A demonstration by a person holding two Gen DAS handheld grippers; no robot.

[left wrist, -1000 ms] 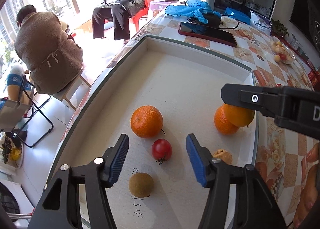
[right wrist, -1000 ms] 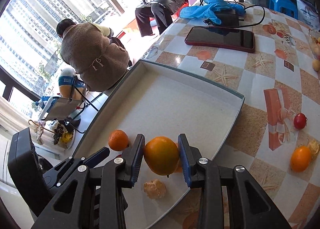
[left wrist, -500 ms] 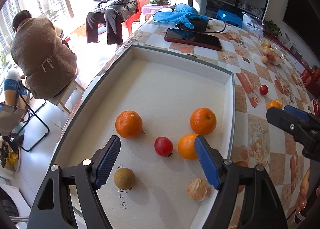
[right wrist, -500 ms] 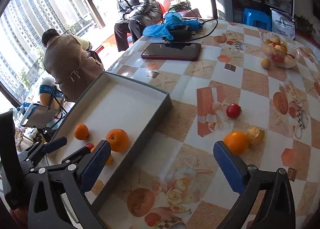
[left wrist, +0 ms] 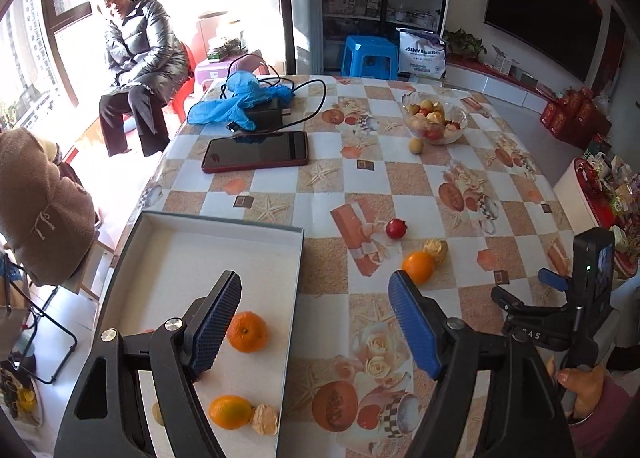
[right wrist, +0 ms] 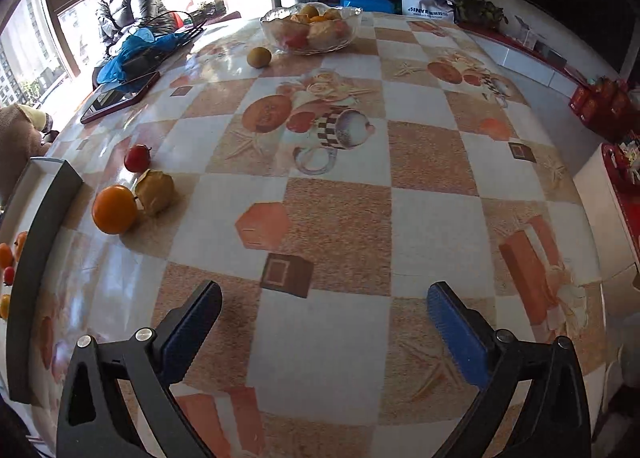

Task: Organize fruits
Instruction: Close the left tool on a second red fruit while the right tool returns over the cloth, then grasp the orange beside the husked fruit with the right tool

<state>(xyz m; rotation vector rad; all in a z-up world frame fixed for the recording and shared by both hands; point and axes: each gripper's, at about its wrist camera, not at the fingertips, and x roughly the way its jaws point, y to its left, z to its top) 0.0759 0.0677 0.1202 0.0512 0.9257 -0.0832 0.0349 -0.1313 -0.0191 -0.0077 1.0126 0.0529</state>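
- The left gripper [left wrist: 316, 322] has its jaws spread apart with nothing between them; it hangs over the near right edge of the tray [left wrist: 294, 298].
- The right gripper [right wrist: 324, 322] has its jaws spread wide and empty, above bare patterned cloth on the bench [right wrist: 420, 161].
- In the left wrist view, the tray holds an orange [left wrist: 247, 331] just beside the left jaw, and nearer the camera a second orange [left wrist: 230, 411] touching a pale, wrinkled fruit [left wrist: 265, 419].
- Out on the bench, right of the tray, lie a loose orange [left wrist: 418, 266] touching a papery yellow fruit [left wrist: 436, 249], with a small red fruit [left wrist: 396, 228] a little beyond them.
- The right wrist view shows the same three at its left, close to the tray's dark wall.
- Farther back stand a glass bowl [left wrist: 435, 122] of mixed fruit and a small yellow fruit [left wrist: 415, 145] just beside it.
- A phone [left wrist: 256, 151] lies flat near the far left edge, with a blue cloth [left wrist: 236, 101] and a black charger behind it.
- A hand [left wrist: 580, 382] grips the right tool's handle at lower right.
- Two people sit beyond the bench by the window.
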